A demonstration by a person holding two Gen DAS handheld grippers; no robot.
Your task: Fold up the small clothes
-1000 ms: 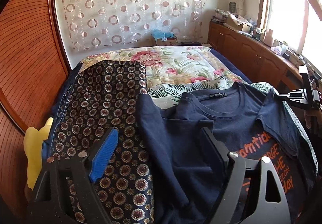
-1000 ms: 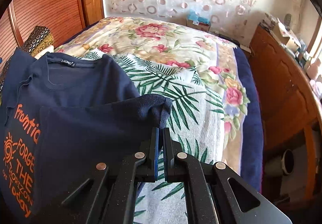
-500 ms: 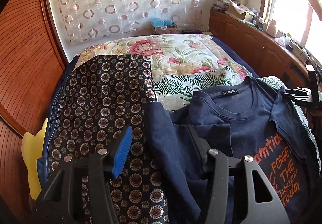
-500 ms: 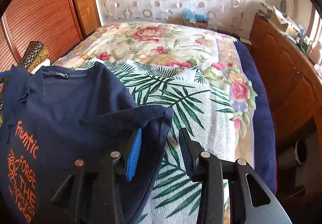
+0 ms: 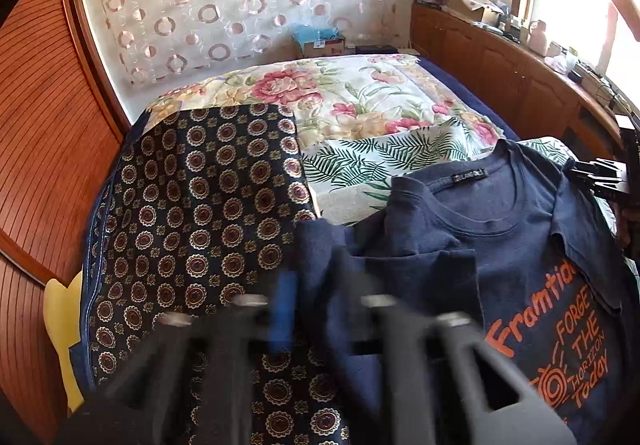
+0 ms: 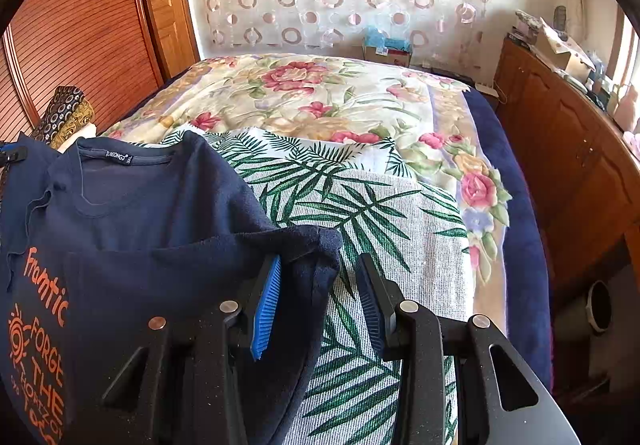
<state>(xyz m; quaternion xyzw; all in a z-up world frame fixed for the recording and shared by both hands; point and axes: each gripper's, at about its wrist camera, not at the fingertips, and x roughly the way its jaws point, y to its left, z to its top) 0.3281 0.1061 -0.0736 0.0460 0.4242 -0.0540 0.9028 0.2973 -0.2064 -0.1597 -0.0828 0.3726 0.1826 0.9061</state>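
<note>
Navy T-shirt (image 6: 132, 213) spread face-up on the palm-leaf towel (image 6: 360, 221) across the bed, both sleeves folded inward.
Left gripper (image 5: 316, 309), blurred, pressed together on the folded left sleeve (image 5: 320, 245) beside the medallion-patterned cloth (image 5: 200, 213). Right gripper (image 6: 316, 297) spread apart, blue pad (image 6: 266, 309) just beside the folded right sleeve (image 6: 304, 245), pinching nothing. Orange lettering (image 5: 560, 329) facing up.

The blurred left gripper (image 5: 316, 305) is shut on a fold of the navy T-shirt (image 5: 516, 257), which lies collar-up with orange print on the leaf-print towel (image 5: 372, 161), beside a medallion-pattern cloth (image 5: 200, 205), while the right gripper (image 5: 600, 175) shows at the far edge.
</note>
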